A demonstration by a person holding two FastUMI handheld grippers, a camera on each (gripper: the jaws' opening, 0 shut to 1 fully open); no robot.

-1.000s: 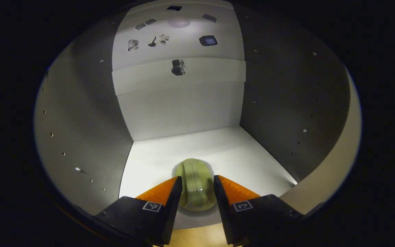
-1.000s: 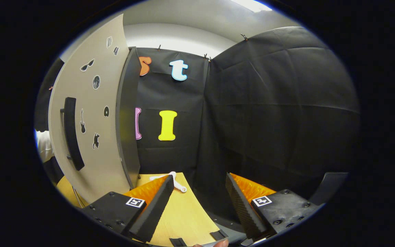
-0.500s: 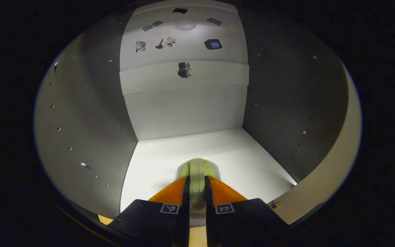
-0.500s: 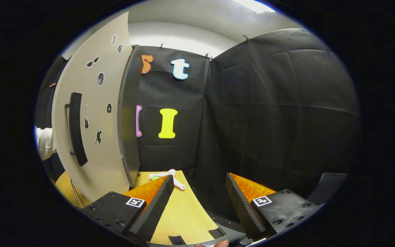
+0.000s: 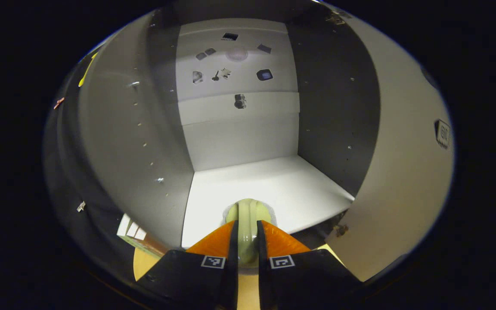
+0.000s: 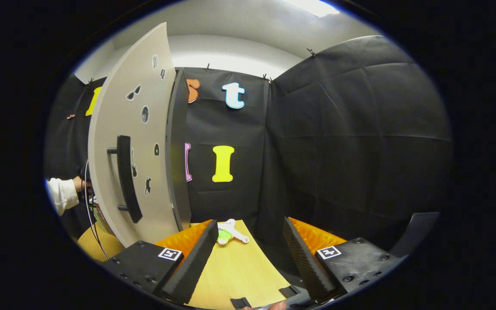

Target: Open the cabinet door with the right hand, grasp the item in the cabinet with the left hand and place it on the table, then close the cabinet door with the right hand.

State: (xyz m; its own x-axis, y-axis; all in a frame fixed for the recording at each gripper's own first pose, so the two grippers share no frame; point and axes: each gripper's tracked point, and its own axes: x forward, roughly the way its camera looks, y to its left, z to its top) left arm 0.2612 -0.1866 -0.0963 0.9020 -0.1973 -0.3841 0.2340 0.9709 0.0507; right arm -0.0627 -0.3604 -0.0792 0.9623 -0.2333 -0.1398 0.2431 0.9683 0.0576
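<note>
Between its own two fingers, the left claw [image 5: 246, 241] is clamped on the pale green item [image 5: 248, 217], both fingers pressing its sides, right at the front edge of the cabinet's white shelf [image 5: 274, 185]. Beyond it, grey cabinet walls run back to a white rear panel dotted with stickers [image 5: 230, 73].

Over on the right gripper view, the right claw [image 6: 248, 245] hangs spread wide, gripping nothing, above the wooden surface [image 6: 235, 271]. Farther along that surface, near its far edge, lies a small white-and-green object [image 6: 228, 234]. Left of it, the cabinet door [image 6: 140, 150] stands swung open, black handle [image 6: 126, 178] showing, and a white sleeve [image 6: 60, 196] peeks from behind it.
</note>
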